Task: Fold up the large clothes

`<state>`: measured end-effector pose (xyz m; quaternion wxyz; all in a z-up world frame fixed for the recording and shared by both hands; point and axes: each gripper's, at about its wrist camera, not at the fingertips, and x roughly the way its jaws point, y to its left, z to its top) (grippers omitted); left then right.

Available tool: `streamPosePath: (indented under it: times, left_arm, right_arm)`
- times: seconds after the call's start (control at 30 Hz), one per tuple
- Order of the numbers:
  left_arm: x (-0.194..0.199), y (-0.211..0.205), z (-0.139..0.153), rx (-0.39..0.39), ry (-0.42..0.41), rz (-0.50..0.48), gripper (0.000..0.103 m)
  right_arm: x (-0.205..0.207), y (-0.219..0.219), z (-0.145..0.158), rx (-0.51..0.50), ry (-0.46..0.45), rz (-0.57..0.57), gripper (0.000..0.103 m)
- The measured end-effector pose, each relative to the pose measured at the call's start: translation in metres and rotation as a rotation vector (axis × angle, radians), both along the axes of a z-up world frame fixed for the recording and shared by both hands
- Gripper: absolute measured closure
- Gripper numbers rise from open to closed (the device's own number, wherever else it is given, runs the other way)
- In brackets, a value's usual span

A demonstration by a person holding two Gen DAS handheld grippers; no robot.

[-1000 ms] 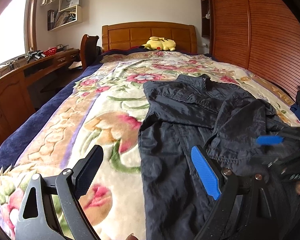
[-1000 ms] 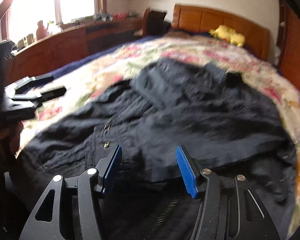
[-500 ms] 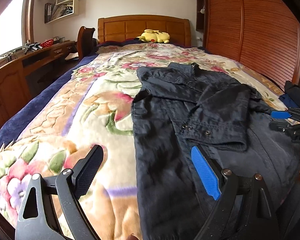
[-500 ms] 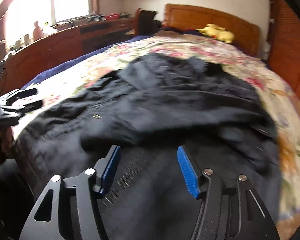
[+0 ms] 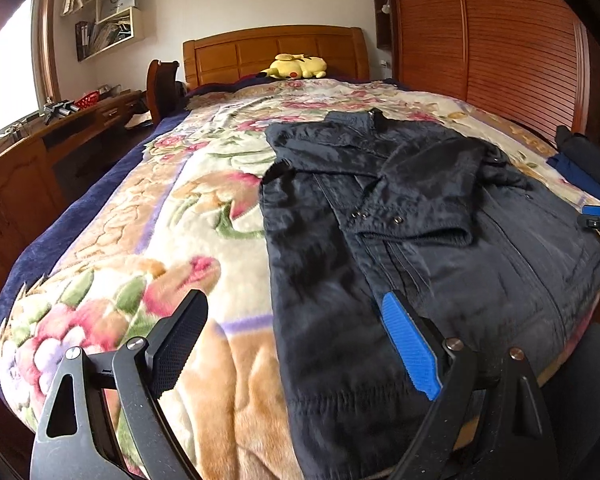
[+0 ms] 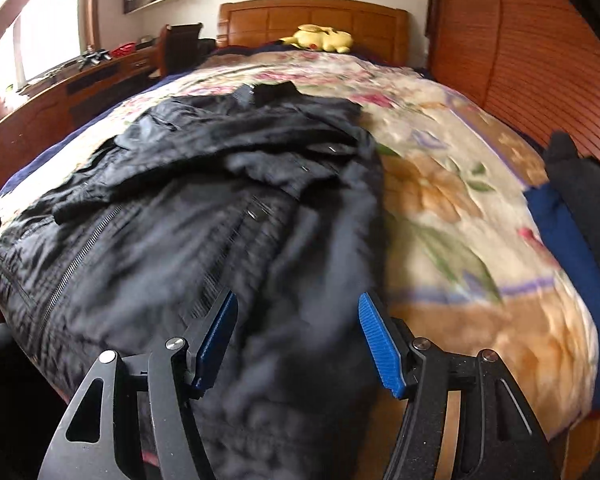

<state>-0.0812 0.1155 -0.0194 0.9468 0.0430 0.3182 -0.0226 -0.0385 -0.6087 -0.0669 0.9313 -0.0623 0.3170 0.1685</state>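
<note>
A black jacket (image 5: 400, 216) lies front up on the floral blanket (image 5: 180, 216), collar toward the headboard, with a sleeve (image 5: 428, 184) folded across its chest. My left gripper (image 5: 292, 312) hangs open above the jacket's lower left edge and holds nothing. In the right wrist view the jacket (image 6: 204, 208) is blurred and its zip runs down the left part. My right gripper (image 6: 296, 312) is open over the jacket's lower right side, and nothing is pinched between its blue pads (image 6: 376, 340). The right gripper (image 5: 598, 216) also shows at the right edge of the left wrist view.
A yellow plush toy (image 5: 294, 66) rests by the wooden headboard (image 5: 276, 50). Folded blue and black clothes (image 6: 568, 220) sit on the bed's right edge. A long wooden desk (image 5: 40, 152) and a chair (image 5: 162, 88) stand left of the bed, and a slatted wardrobe (image 5: 500, 52) stands to its right.
Both grippers have drawn back toward the foot of the bed. The right one swung from the jacket's middle to its right side and its jaws stand a little wider. The folded sleeve stays across the chest.
</note>
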Motion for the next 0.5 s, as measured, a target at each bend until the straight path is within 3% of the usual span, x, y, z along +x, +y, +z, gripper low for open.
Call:
streamPosePath:
  times: [0.23,0.5]
  left_arm:
    - [-0.017,0.004,-0.006,-0.034,0.016,-0.005,0.03]
    - [-0.031,0.011,-0.017,-0.045,0.047,0.017,0.039]
  right_arm:
    - [-0.013,-0.019,-0.001,0.0,0.026,-0.027,0.038]
    - [-0.03,-0.027,0.005,0.012,0.038,-0.006,0.038]
